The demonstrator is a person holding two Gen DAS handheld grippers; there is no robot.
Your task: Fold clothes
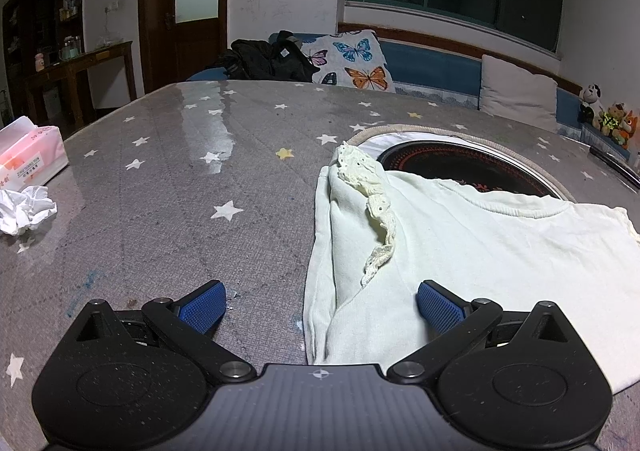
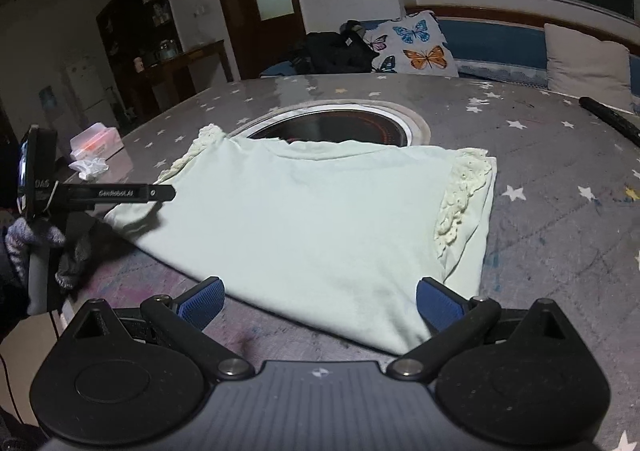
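- Blue-padded fingers [image 1: 202,307] of the left gripper [image 1: 320,305] stand spread wide and grip nothing, low over the grey star-printed tabletop [image 1: 160,187].
- Between those 2 fingers lies the near left edge of a pale green shirt [image 1: 460,251]; the right finger is over the cloth, the left one over bare tabletop.
- Shirt lies flat with its left side folded inward, a lace-trimmed sleeve [image 1: 378,219] resting on top of the fold.
- Its collar end partly overlaps a round recessed cooktop [image 1: 460,165] set into the tabletop.
- Right gripper [image 2: 320,305] is also spread and empty, with the shirt's near corner between its fingers.
- From the right wrist view, the left gripper reaches in from the left, held by a gloved hand [image 2: 36,247], its tip at the shirt's folded left edge.
- Pink tissue pack [image 1: 30,157] sits at the tabletop's far left, with white tissue showing at its opening; a crumpled tissue [image 1: 26,209] lies just beside it.
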